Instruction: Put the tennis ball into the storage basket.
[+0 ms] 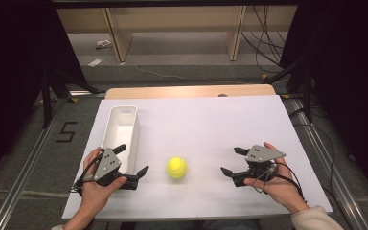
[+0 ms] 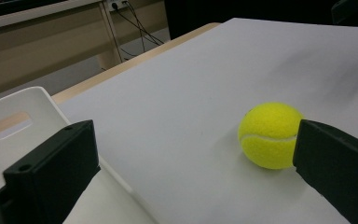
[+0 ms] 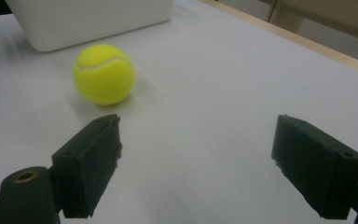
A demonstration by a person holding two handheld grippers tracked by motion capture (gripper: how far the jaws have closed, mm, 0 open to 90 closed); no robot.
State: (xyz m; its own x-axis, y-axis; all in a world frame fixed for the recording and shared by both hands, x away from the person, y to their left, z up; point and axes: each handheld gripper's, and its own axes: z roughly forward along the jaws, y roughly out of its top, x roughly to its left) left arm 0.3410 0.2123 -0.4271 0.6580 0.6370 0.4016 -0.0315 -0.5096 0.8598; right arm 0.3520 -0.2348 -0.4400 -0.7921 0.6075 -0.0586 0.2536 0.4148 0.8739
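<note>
White sheet (image 1: 211,120) over wooden table (image 1: 187,91); cables (image 1: 263,43) on floor.

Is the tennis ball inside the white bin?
No, the tennis ball sits on the white tabletop beside the white bin.

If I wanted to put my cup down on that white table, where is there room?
Plenty: the whole far half of the white sheet, right of the white bin, is bare. So is the strip between the tennis ball and the right gripper. It is crowded near the left gripper, by the bin's near end.
</note>
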